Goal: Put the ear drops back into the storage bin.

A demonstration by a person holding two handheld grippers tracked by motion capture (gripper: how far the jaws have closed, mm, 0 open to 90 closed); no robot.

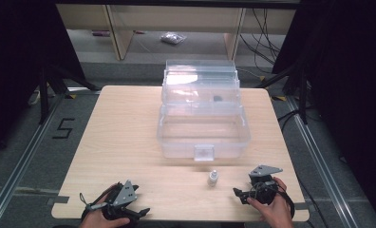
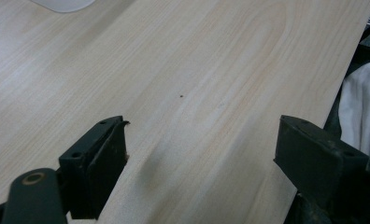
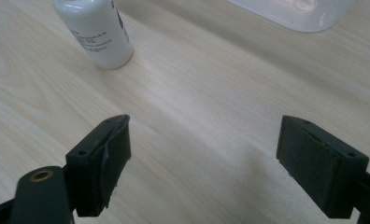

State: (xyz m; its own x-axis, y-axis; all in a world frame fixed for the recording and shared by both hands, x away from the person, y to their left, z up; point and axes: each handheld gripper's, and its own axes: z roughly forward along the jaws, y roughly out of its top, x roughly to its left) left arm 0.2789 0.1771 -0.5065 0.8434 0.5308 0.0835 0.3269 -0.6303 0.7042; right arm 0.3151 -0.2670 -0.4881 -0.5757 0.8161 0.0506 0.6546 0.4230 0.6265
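While the right gripper point(image 3: 204, 163) rests low at the table's point(image 1: 124, 142) near right edge, its jaws stand wide apart w/ nothing between them, just bare wood. The bottle point(image 3: 95, 31) stands upright just ahead and to the left of the jaws in the right gripper view, near but not touching. From the high view the bottle point(image 1: 213, 178) sits on the table between the right gripper point(image 1: 245, 192) and the box point(image 1: 202, 133), just in front of the box's latch.

Bottle look: small, white, round body, glossy, w/ a narrower cap end visible from above. Its label has fine dark print in a few lines plus a dark strip on one side; text too small and blurred to read. No brand legible.

Left gripper point(image 2: 199, 158): jaws also wide apart, over bare wood, nothing between. In the high view it point(image 1: 129, 209) lies at the near left edge, held by the person's left hand point(image 1: 98, 216), well apart from the bottle.

Box: clear plastic, lid swung open and standing up at the back, mid-table.

On the floor left of the table, black tape forms a "5" point(image 1: 63, 128).
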